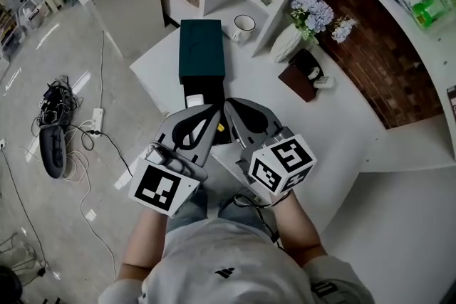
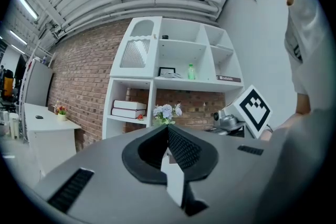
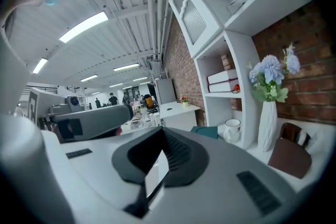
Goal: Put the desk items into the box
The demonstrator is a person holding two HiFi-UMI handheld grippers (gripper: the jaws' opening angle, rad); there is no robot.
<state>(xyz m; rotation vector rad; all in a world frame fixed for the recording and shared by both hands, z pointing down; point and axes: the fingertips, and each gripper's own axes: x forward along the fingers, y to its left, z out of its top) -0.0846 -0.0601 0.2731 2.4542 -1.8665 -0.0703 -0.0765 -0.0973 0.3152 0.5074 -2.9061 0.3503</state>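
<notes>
Left gripper (image 1: 212, 110) and right gripper (image 1: 229, 105) are hovering near the green box (image 1: 201, 46), both with jaws pressed together.

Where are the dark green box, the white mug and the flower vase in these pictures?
dark green box (image 1: 201, 46): head view, middle of its top face.
white mug (image 1: 244, 25): head view, its open top.
white vase (image 1: 286, 45): head view, its body, below the flowers.
</notes>
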